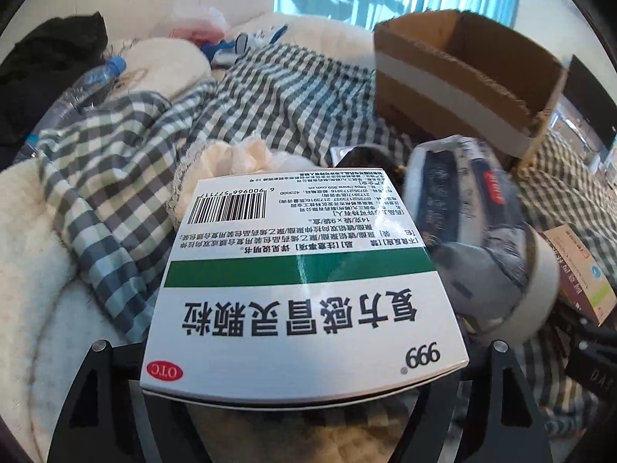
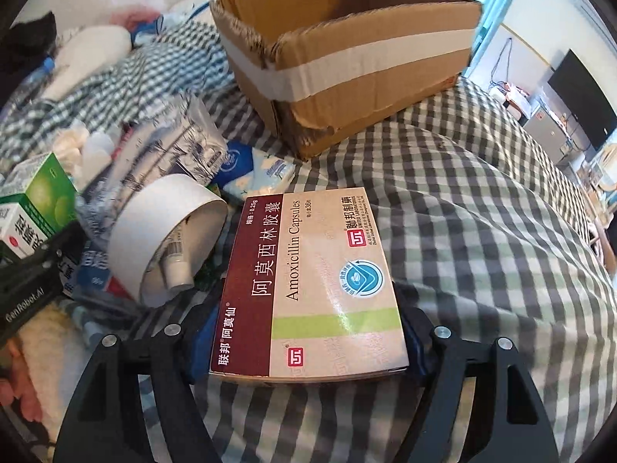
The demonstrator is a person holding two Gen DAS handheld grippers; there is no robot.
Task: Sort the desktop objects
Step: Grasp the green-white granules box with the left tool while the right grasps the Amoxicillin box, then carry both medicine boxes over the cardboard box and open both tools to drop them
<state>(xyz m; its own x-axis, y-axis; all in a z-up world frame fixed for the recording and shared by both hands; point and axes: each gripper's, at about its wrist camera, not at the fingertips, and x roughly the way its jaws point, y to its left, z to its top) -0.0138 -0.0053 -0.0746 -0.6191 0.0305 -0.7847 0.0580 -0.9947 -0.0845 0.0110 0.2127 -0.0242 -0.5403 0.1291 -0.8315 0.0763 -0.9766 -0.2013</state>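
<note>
White medicine box point(image 1: 304, 285) lengthwise along the left jaws, barcode forward.

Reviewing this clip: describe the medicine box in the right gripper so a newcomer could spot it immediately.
Start at the open cardboard box with the white tape band on the checked bedding. In front of it, the right gripper holds a flat Amoxicillin carton. A maroon side panel, beige face and lime-green stripe set it apart from the white tape roll beside it.
</note>
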